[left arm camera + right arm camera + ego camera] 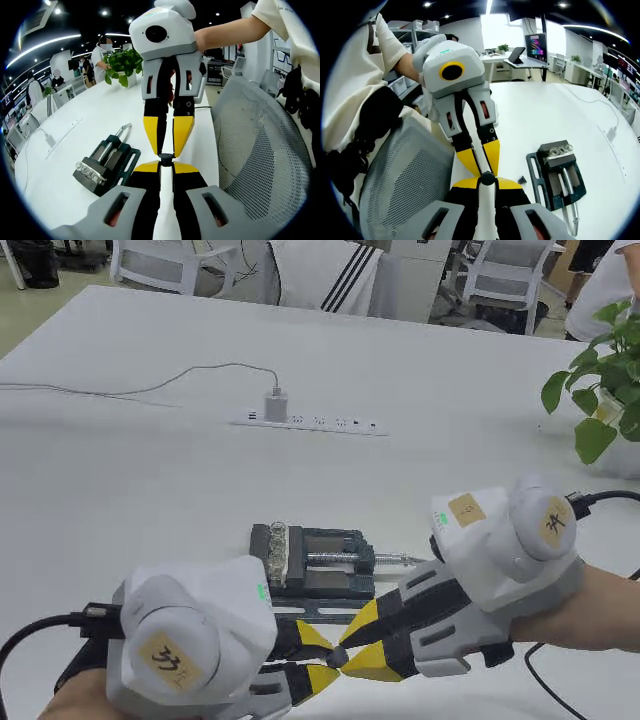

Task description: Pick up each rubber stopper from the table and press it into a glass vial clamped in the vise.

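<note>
A small dark rubber stopper (pixel 338 655) sits where the yellow tips of both grippers meet, just in front of the vise. My left gripper (pixel 165 165) comes in from the lower left, its jaws closed to a narrow gap on the stopper (pixel 165 159). My right gripper (pixel 487 181) faces it tip to tip and pinches the same stopper (pixel 487 177). The black vise (pixel 330 575) holds a row of glass vials (pixel 278 550) in its left end. A second stopper (pixel 521 179) lies on the table beside the vise (pixel 565 185).
A white power strip (pixel 310 423) with a plugged charger and cable lies further back on the white table (pixel 120 480). A potted plant (pixel 605 390) stands at the right edge. A mesh chair (pixel 260 150) is near the table's front edge. The vise's screw handle (pixel 400 560) sticks out to the right.
</note>
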Tool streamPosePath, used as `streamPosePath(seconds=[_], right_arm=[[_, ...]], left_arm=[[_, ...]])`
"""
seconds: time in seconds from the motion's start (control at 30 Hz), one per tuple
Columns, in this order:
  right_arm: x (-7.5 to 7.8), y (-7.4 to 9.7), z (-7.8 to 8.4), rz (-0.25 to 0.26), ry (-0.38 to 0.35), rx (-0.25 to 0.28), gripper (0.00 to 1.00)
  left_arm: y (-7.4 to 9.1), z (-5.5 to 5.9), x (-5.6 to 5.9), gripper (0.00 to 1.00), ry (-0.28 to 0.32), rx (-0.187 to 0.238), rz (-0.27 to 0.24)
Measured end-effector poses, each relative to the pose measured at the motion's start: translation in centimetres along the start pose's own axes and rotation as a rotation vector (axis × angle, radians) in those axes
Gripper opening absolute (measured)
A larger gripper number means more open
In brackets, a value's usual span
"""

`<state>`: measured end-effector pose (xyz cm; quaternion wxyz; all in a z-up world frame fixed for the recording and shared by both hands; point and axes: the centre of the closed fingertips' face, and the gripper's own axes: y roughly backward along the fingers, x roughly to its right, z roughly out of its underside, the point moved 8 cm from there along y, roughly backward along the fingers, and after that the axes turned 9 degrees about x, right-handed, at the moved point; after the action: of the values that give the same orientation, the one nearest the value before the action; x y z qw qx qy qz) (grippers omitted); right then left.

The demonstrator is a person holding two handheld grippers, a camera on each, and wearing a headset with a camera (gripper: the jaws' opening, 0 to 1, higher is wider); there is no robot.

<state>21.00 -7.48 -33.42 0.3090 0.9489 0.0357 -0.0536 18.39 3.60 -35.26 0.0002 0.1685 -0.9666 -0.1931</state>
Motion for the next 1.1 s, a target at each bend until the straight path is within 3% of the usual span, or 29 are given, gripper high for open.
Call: streamPosePath(seconds=[0.13, 0.27, 0.4, 0.6, 0.87, 1.1], right_arm=[[0.0, -0.2, 0.1, -0.010, 0.013, -0.018, 0.06], [0.0, -0.4, 0.2, -0.012, 0.011, -0.031, 0.06], [0.4, -0.4, 0.2, 0.000, 0.016, -0.051, 0.06], [0.8, -0.3, 0.3, 0.000, 0.020, -0.071, 0.06], [0.9, -0.6, 0.3, -0.015, 0.012, -0.084, 0.06], [1.2, -0.8, 0.6, -0.025, 0.014, -0.096, 0.06]], left_arm=[[-0.1, 0.3, 0.1, 0.05, -0.009, 0.002, 0.010], [-0.2, 0.5, 0.1, 0.07, 0.024, 0.008, 0.009], [-0.2, 1.2, 0.2, 0.22, 0.045, -0.001, -0.014], [0.3, 2.0, -0.5, 0.44, 0.100, 0.013, -0.096], [1.6, 3.1, -1.3, 0.75, 0.157, 0.057, -0.239], [2.9, 4.4, -1.8, 0.91, 0.204, 0.045, -0.296]])
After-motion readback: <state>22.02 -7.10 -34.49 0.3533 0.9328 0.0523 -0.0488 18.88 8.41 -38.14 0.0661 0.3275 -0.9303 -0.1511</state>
